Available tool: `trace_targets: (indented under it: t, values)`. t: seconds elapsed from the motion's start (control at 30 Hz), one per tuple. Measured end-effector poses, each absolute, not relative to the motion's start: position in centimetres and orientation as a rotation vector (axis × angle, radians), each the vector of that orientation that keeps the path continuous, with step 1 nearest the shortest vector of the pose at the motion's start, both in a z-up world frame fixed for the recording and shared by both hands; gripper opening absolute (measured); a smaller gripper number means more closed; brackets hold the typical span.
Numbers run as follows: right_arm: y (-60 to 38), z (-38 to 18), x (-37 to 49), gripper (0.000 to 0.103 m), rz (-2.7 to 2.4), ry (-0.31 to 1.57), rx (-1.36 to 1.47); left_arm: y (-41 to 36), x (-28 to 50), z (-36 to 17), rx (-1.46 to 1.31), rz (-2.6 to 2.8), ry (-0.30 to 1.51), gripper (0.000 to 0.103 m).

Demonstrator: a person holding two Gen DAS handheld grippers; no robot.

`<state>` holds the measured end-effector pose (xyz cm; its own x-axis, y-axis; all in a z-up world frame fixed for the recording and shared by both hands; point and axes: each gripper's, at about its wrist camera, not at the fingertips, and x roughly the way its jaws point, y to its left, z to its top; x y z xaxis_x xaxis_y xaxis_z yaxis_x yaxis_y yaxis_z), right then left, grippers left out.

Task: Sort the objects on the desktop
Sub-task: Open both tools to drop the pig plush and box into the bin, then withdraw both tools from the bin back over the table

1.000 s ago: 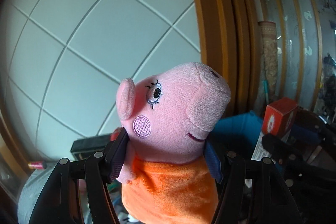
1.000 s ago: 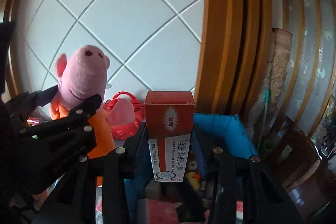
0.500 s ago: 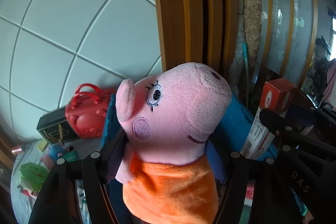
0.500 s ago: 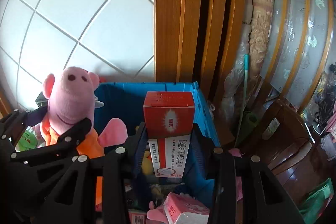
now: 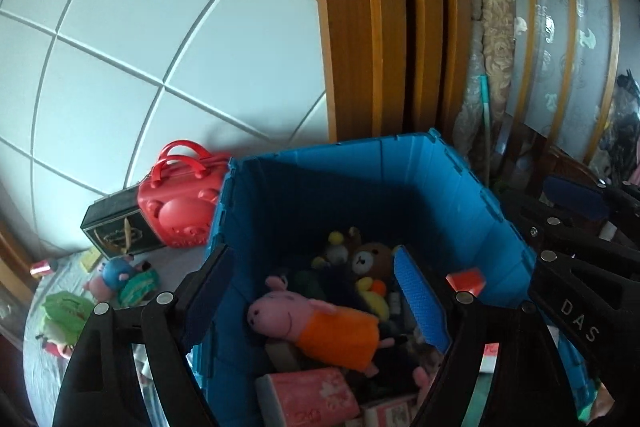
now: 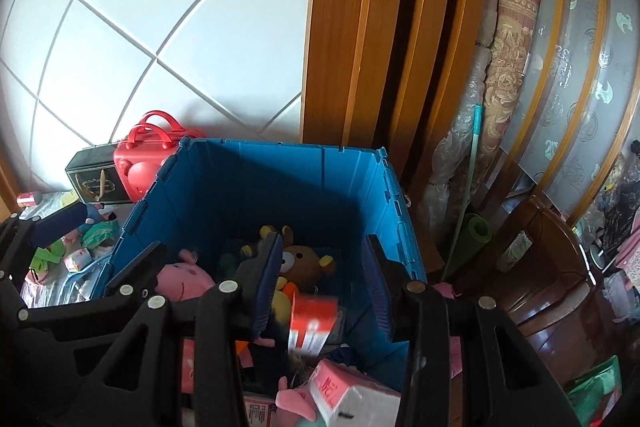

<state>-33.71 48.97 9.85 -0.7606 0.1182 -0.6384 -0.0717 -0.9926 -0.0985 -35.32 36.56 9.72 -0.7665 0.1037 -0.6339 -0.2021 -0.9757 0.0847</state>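
Observation:
A pink pig plush in an orange dress (image 5: pixel 316 323) lies on its side in the blue bin (image 5: pixel 360 179), on top of other toys. My left gripper (image 5: pixel 312 267) hangs over the bin, its jaws opening with nothing between them. In the right wrist view the pig's head (image 6: pixel 184 277) shows at the bin's (image 6: pixel 280 179) left side. A red-and-white carton (image 6: pixel 314 323) is blurred, low inside the bin below my right gripper (image 6: pixel 323 243). The right pads stand apart and do not touch it. The carton (image 5: pixel 466 277) also shows by the bin's right wall.
The bin also holds a brown bear (image 5: pixel 370 259), yellow toys and pink packs (image 5: pixel 312 395). A red toy case (image 5: pixel 180 203) and a black box (image 5: pixel 116 235) stand left of it, with small plush toys (image 5: pixel 120 275) on the grey surface. A rolled rug (image 5: pixel 492 67) leans behind.
Both grippers have tipped down over the blue bin. The pig has left the left jaws, which widened, and the carton has dropped out of the right jaws into the bin.

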Motion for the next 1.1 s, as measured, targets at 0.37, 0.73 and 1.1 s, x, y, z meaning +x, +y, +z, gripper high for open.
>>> trace_targets:
  t: [0.37,0.73,1.1]
  values:
    - [47.8,9.8,-34.1,0.046,2.831,-0.117,-1.075,35.1,-34.8,10.0,-0.994,2.799,0.226,0.083]
    - [42.0,12.3,-31.6,0.101,2.807,-0.159,-0.976,27.0,-31.8,11.8,-0.911,2.843,0.133,0.083]
    - [29.4,13.2,-24.4,0.103,2.928,-0.108,-0.876,9.9,-25.4,10.5,-0.830,2.929,0.068,0.087]
